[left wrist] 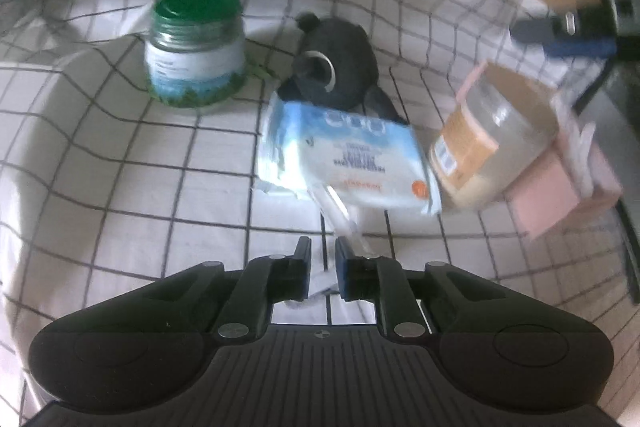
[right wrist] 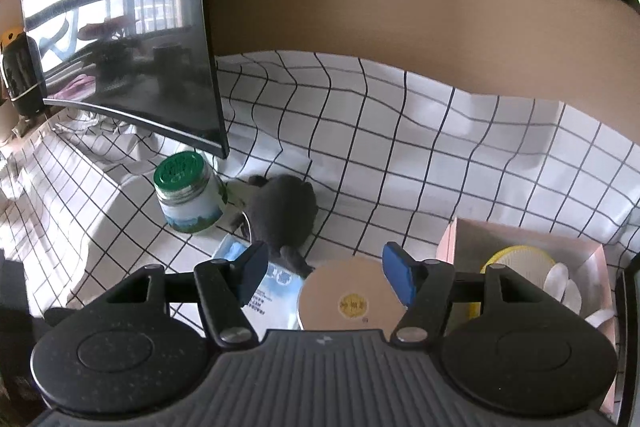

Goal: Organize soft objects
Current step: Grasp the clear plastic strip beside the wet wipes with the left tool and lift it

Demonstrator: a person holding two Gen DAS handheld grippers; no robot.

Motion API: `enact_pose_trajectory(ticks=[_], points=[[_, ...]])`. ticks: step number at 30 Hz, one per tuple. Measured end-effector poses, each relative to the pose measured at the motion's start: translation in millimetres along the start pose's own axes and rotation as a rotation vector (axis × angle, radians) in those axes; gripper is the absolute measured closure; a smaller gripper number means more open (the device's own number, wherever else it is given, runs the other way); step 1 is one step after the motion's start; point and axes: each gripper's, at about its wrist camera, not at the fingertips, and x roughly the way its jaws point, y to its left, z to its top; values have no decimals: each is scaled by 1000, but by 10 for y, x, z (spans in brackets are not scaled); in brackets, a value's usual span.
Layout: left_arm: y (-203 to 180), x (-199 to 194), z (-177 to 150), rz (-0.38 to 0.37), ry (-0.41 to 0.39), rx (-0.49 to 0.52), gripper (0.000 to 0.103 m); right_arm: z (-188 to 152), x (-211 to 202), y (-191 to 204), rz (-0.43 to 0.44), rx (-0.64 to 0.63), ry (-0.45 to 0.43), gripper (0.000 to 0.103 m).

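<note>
The wipes pack (left wrist: 344, 155) is seen in the middle of the checked cloth (left wrist: 120, 163) on the desk, its near flap (left wrist: 340, 215) pinched by the left gripper (left wrist: 323, 259), whose jaws are nearly closed on it. A dark plush (left wrist: 336, 67) lies just beyond the pack, touching it, and a green-lidded jar (left wrist: 196, 51) stands to the far left. To the right, a clear jar (left wrist: 492, 143) is clamped in the half-open right gripper (right wrist: 326, 275), near a pink box (right wrist: 520, 239). The step in hand is judged to be lifting the pack. Next, a firm pinch must be kept while it is carried to the box.
</note>
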Motion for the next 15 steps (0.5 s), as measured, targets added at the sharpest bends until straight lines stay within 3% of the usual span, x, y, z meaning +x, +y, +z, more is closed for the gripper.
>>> enact_pose_trajectory(ticks=[6,9,13,15], points=[[-94,-30,59,-26,-6,-65,86,-21,-14,-22,-4,2,-5,39],[-195,83,47,37,4,-72,85,-5,-17,-30,0,-2,-9,39],[-241,176,55,96,19,-126,71,-9,-23,-55,10,-12,-12,39],[-290,205,69,118,22,-119,71,-18,-15,-87,18,-13,-12,39]])
